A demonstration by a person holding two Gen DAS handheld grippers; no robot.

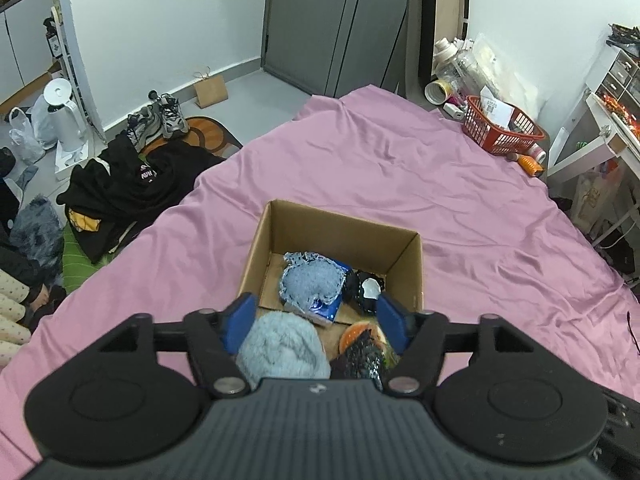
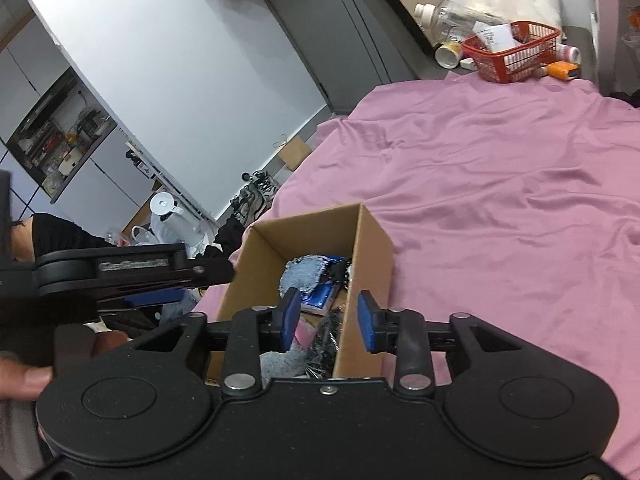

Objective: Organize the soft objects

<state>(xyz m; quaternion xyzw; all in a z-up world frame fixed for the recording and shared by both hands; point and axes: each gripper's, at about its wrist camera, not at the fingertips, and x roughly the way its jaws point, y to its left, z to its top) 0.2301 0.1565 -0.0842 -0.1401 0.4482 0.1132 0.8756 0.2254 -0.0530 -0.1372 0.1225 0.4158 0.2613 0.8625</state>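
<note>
Soft objects sit packed in a cardboard box (image 1: 276,236) on a pink-sheeted bed (image 1: 440,184), w/ both grippers poised over the box's near end. Left gripper (image 1: 316,322) hangs just above the opening, blue fingers (image 1: 240,320) spread wide and gripping nothing; betw. them lie a pale-blue fuzzy item (image 1: 280,350) at the near left and a dark glittery item (image 1: 362,356) at the near right, w/ an orange-pink piece (image 1: 354,332) peeking out beside it. Ahead of the fingertips, deeper in the box, rest a grey-blue cloth (image 1: 314,282) over a blue packet (image 1: 326,310) and a black-and-white item (image 1: 366,288). Right gripper (image 2: 328,320) is about half open and also empty, straddling the box's right wall (image 2: 370,264): one finger inside, one outside.

Judging by the bare bed, sorting looks nearly done; the step in hand appears to be settling the contents. To do it well: lower the left fingers straight down, kept wide, and press the fuzzy item flat rather than pinching, since pile and loose cloth snag easily. Right gripper is well placed to close gently on the wall and steady the box, which prob. slides on the slick sheet. Keep the two grippers apart; they're near each other at the box's near end. Approx. depth under the fuzzy item can't be told.
</note>
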